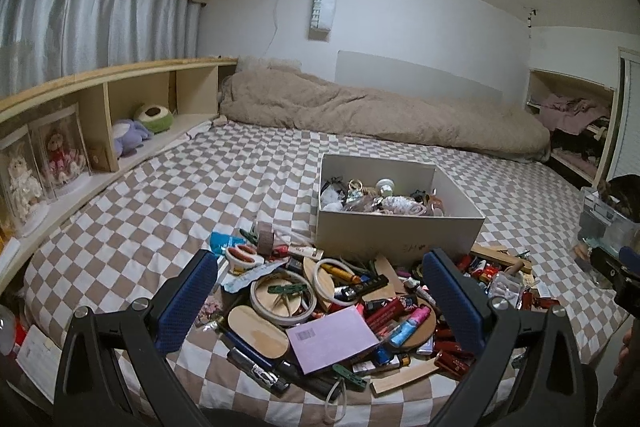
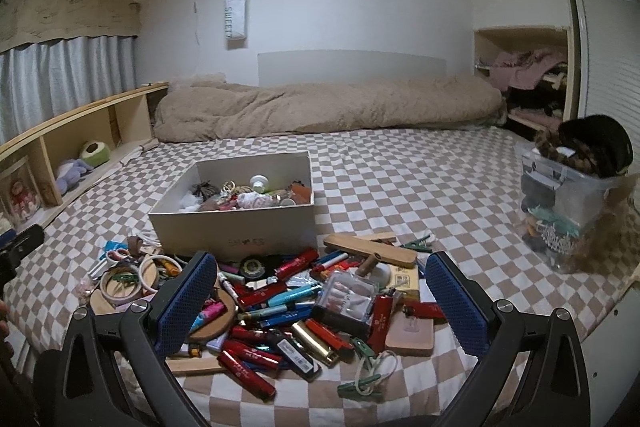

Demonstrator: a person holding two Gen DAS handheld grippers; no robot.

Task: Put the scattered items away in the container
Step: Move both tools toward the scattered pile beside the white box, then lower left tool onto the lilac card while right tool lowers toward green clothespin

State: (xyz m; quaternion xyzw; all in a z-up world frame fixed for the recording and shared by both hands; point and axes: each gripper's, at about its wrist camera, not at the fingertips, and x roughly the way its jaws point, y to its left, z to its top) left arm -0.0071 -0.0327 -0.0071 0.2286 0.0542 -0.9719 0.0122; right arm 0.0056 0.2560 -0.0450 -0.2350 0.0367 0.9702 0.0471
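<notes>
A pile of scattered items (image 1: 332,307) lies on the checkered bed: lighters, wooden hoops, clips, a pink card (image 1: 332,339). It also shows in the right wrist view (image 2: 296,311). Behind it stands an open white box (image 1: 400,227), partly filled with small items; it also shows in the right wrist view (image 2: 236,227). My left gripper (image 1: 320,307) is open and empty, hovering over the pile. My right gripper (image 2: 320,307) is open and empty over the red lighters (image 2: 248,363).
A rolled beige duvet (image 1: 380,115) lies across the far end of the bed. A wooden shelf (image 1: 100,115) with plush toys runs along the left. A clear plastic bin (image 2: 572,203) full of accessories stands at the right edge of the bed.
</notes>
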